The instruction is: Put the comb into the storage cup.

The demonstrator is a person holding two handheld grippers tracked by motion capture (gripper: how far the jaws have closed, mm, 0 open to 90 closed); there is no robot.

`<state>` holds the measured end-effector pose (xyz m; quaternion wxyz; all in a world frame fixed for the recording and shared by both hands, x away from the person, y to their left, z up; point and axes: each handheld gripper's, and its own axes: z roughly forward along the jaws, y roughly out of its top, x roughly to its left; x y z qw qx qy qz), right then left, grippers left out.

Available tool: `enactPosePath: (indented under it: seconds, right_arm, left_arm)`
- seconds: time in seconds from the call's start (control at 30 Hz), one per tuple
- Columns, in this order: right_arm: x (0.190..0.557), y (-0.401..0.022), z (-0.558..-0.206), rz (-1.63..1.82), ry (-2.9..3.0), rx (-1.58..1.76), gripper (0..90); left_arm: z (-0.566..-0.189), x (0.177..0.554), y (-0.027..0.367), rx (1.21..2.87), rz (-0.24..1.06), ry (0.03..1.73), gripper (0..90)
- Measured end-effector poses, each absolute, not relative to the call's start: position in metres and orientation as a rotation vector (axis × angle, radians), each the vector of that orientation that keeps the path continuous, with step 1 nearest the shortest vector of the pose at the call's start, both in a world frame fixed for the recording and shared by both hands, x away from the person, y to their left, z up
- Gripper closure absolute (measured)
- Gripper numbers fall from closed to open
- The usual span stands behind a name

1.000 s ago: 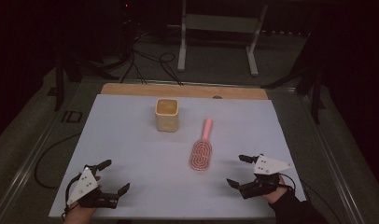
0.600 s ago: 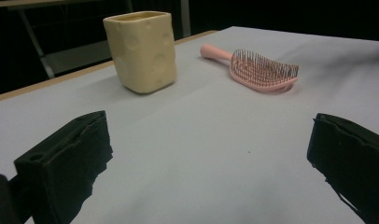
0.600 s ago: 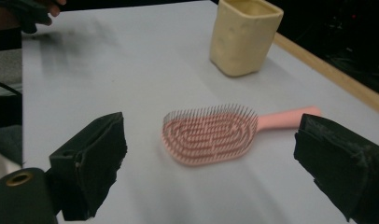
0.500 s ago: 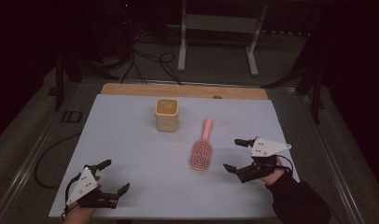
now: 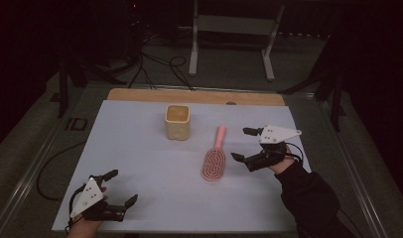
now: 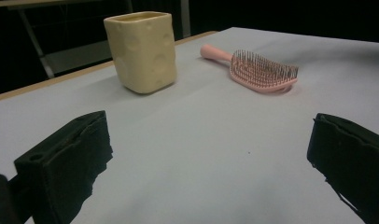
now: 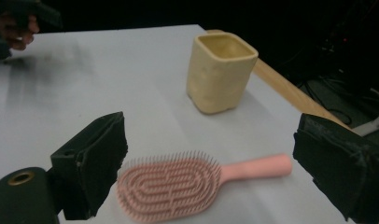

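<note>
A pink hairbrush [image 5: 215, 158] lies bristles up right of the table's middle, its handle pointing away from me. Behind it to the left stands a cream square cup [image 5: 177, 121]. My right gripper [image 5: 239, 144] is open just right of the brush head, with nothing between its jaws. In the right gripper view the brush [image 7: 178, 184] lies close below the spread jaws, and the cup [image 7: 219, 72] stands beyond it. My left gripper [image 5: 124, 186] rests open at the near left corner. The left gripper view looks across bare sheet to the cup [image 6: 141, 51] and the brush [image 6: 260, 70].
A pale sheet [image 5: 140, 163] covers the table, with a wooden strip [image 5: 194, 95] along its far edge. Beyond the table stand a metal frame [image 5: 232, 44] and floor cables [image 5: 160, 67]. The person's other hand [image 7: 15, 23] shows far off in the right gripper view.
My right gripper has moved forward and to the left, from the near right edge to just beside the brush head. The left gripper, brush and cup have stayed put.
</note>
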<state>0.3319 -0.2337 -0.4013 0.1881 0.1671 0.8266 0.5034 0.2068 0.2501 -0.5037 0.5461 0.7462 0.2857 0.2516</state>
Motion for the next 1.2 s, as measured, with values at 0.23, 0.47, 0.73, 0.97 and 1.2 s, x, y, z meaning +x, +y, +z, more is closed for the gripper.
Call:
enactPosePath:
  seconds: [0.23,0.47,0.73,0.97,1.2]
  right_arm:
    - [0.352,-0.227,-0.401,1.431,2.326,0.488,9.4]
    - [0.372,-0.215,-0.400,1.438,2.343,0.462,11.5]
    - [0.400,-0.201,-0.399,1.433,2.353,0.472,11.7]
    - [0.424,-0.192,-0.409,1.455,2.374,0.509,13.0]
    - [0.442,-0.186,-0.426,1.406,2.400,0.527,13.7]
  left_arm:
    - [-0.504,0.207,0.250,1.768,0.596,0.680,0.0]
    - [-0.504,0.207,0.251,1.770,0.603,0.685,0.0]
    - [-0.503,0.207,0.252,1.756,0.596,0.683,0.0]
    - [-0.503,0.207,0.253,1.751,0.594,0.689,0.0]
    - [-0.504,0.208,0.252,1.757,0.592,0.693,0.0]
